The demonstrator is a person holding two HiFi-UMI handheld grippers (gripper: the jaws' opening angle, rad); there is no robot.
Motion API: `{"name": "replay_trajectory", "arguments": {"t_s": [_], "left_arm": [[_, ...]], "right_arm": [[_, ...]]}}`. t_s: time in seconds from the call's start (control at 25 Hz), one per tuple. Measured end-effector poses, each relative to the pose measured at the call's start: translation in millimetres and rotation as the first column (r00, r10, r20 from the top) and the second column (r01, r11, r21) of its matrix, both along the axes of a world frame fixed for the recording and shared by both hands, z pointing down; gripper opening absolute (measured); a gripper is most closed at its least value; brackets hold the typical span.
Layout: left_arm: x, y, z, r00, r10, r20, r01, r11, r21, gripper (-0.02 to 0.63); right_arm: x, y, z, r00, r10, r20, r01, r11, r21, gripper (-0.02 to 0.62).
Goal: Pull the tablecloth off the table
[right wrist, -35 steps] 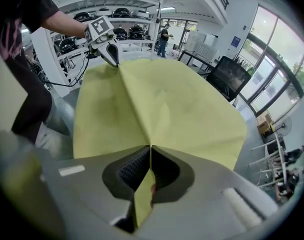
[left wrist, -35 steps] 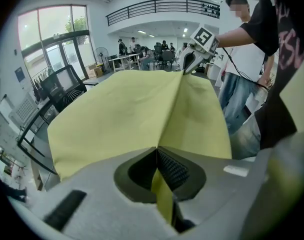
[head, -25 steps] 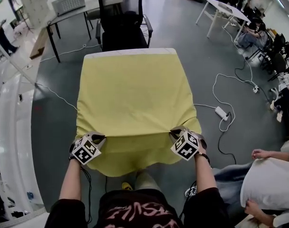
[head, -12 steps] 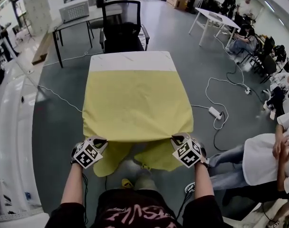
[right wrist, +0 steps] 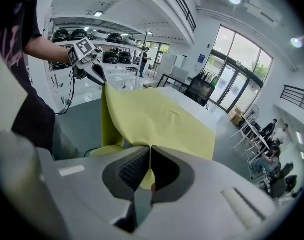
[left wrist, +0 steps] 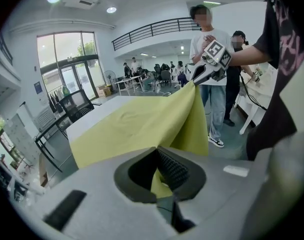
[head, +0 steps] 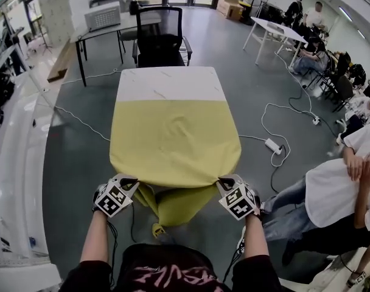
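A yellow tablecloth (head: pixel 173 142) covers the near two thirds of a white table (head: pixel 167 84); the far strip of tabletop is bare. The cloth's near edge is lifted off the table and its middle sags toward the floor. My left gripper (head: pixel 129 184) is shut on the near left corner of the tablecloth (left wrist: pixel 142 126). My right gripper (head: pixel 224 184) is shut on the near right corner of the tablecloth (right wrist: pixel 157 121). Yellow fabric shows pinched between the jaws in both gripper views. Each gripper view also shows the other gripper holding its corner.
A black office chair (head: pixel 160 38) stands at the table's far end, with a desk (head: pixel 103 26) behind it. Cables and a power strip (head: pixel 273 145) lie on the floor to the right. People sit close by at the right (head: pixel 331 193).
Both grippers have drawn back toward me and risen with the cloth. The cloth slid along the table, baring more white tabletop at the far end; its near part now hangs off the edge.
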State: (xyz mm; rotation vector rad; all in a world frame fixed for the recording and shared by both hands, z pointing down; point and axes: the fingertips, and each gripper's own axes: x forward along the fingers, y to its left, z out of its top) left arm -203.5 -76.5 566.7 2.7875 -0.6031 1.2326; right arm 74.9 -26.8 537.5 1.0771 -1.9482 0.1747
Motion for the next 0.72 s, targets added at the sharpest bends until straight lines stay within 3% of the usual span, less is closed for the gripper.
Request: {"name": "replay_trajectory", "arguments": {"t_s": [0.48, 0.72], "left_arm": [[27, 152, -32, 0.995, -0.1, -0.017, 0.101, 0.993, 0.058, 0.008], [35, 223, -50, 0.987, -0.145, -0.067, 0.15, 0.986, 0.077, 0.009]], "right_arm": [[35, 143, -21, 0.997, -0.011, 0.078, 0.005, 0.997, 0.076, 0.017], [45, 204, -36, 0.993, 0.002, 0.121, -0.017, 0.992, 0.123, 0.017]]}}
